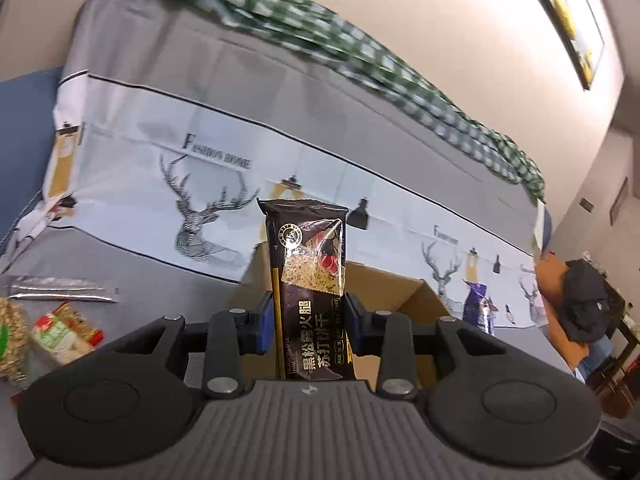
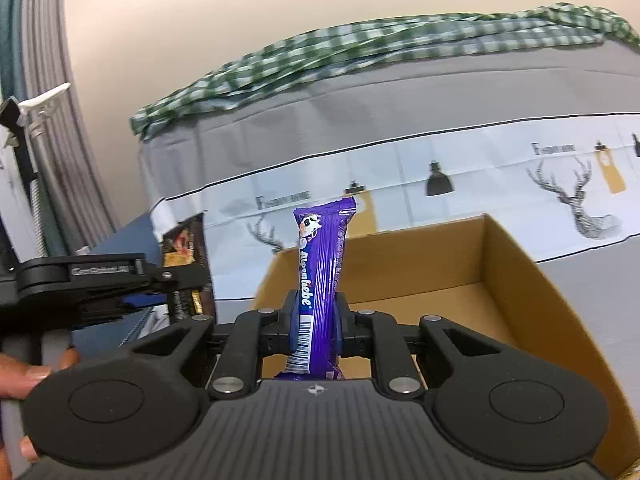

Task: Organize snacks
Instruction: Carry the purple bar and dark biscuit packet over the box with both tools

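Note:
My left gripper (image 1: 308, 322) is shut on a dark brown cracker packet (image 1: 308, 272), held upright just in front of an open cardboard box (image 1: 404, 292). In the right wrist view my right gripper (image 2: 316, 326) is shut on a purple Alpenliebe candy stick (image 2: 322, 264), standing upright over the near edge of the same cardboard box (image 2: 500, 272), whose inside looks bare where visible. The left gripper (image 2: 120, 276) with its brown packet (image 2: 186, 252) shows at the left of that view. A purple packet (image 1: 476, 308) shows beyond the box in the left wrist view.
The box sits on a grey sofa seat with a deer-print cover (image 1: 208, 208) and a green checked cloth (image 1: 320, 36) along the backrest. A silver sachet (image 1: 60, 288), a green-and-red snack pack (image 1: 60, 336) and a straw-like bundle (image 1: 12, 336) lie at left. A hand (image 2: 24, 376) grips the left handle.

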### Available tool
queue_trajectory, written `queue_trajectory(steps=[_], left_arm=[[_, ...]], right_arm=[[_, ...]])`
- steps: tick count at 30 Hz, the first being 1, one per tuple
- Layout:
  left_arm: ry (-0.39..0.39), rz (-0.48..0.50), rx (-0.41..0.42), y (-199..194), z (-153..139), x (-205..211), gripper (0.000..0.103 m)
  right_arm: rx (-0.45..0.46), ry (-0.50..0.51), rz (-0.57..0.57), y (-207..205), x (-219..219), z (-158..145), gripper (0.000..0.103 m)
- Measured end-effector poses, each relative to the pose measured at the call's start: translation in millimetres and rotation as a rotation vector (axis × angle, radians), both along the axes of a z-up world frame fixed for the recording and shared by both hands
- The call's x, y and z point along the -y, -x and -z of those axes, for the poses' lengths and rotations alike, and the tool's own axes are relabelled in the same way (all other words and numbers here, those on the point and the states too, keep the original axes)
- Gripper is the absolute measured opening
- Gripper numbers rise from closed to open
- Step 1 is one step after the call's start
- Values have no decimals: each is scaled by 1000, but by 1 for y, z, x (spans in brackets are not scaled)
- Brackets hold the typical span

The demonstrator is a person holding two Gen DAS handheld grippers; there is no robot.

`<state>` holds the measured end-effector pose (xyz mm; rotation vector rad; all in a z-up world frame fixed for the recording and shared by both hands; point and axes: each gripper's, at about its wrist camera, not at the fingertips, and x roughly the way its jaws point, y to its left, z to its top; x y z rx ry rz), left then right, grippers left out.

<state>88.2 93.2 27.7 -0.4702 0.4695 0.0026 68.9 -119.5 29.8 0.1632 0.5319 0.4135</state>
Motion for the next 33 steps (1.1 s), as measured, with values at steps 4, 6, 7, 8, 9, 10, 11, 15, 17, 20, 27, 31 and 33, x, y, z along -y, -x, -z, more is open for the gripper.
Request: queue_trajectory(steps=[4, 6, 7, 8, 9, 10, 11, 15, 17, 20, 27, 31, 33], left_arm=[[2, 34, 16, -2, -2, 9, 39], [4, 50, 20, -2, -2, 13, 39], [6, 59, 24, -2, -2, 15, 39], [6, 65, 27, -3, -2, 16, 39], [7, 72, 31, -3, -2, 18, 39], [10, 80, 35, -3, -2, 19, 39], [11, 87, 38, -3, -3, 20, 39], [13, 101, 43, -3, -3, 26, 39], [12, 107, 45, -3, -3, 29, 39], [12, 118, 52, -3, -4, 33, 39], [2, 156, 60, -5, -5, 41, 39], [1, 177, 64, -7, -5, 46, 39], [-2, 189, 62, -8, -5, 48, 39]], right_arm=[[4, 9, 45, -3, 9, 2, 17], [1, 21, 71, -4, 13, 2, 17], [1, 24, 86, -5, 15, 2, 17], [0, 25, 98, -7, 17, 2, 17], [-3, 29, 113, -7, 19, 3, 17], [-7, 39, 130, -9, 21, 3, 17], [-9, 44, 143, -9, 22, 3, 17], [-13, 42, 185, -11, 30, 5, 17], [-10, 39, 196, -13, 32, 5, 17], [0, 44, 197, -12, 32, 5, 17], [17, 58, 197, -10, 31, 4, 17], [18, 65, 211, -10, 33, 4, 17], [21, 70, 215, -10, 33, 4, 17]])
